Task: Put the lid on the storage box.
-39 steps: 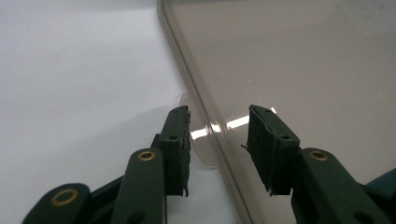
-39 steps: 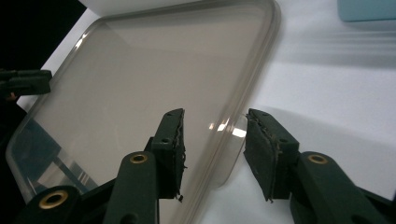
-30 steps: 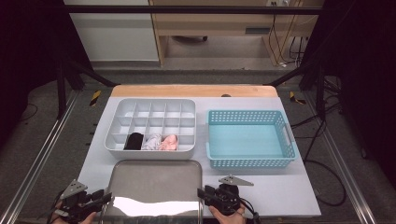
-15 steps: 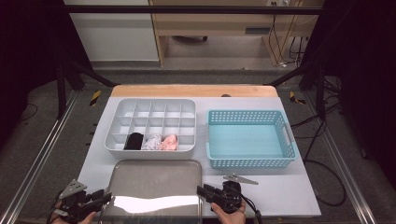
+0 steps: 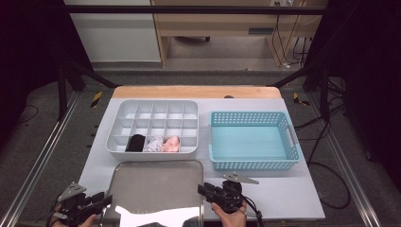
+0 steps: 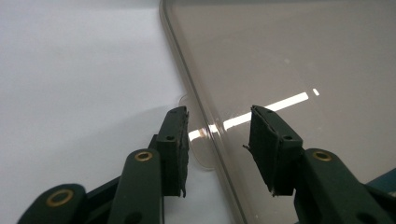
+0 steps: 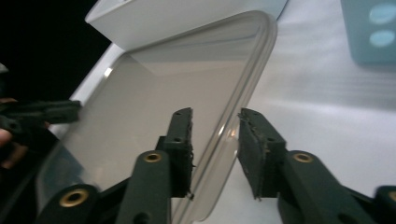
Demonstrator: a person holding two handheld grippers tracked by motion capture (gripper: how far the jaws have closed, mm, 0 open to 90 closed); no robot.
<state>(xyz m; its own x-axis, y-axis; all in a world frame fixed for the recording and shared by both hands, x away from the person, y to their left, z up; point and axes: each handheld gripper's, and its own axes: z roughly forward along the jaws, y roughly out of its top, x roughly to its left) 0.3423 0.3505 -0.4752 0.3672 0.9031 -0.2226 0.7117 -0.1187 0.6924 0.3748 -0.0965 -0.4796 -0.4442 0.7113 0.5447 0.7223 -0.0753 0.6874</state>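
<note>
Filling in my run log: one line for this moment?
left gripper: open, astride metal tray rim | right gripper: closing, astride opposite rim | tray on table

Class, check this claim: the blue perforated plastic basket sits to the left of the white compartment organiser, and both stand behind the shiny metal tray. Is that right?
Not quite. The high view shows the blue perforated plastic basket to the right of the white compartment organiser, not the left. Both do stand behind the shiny metal tray.
</note>
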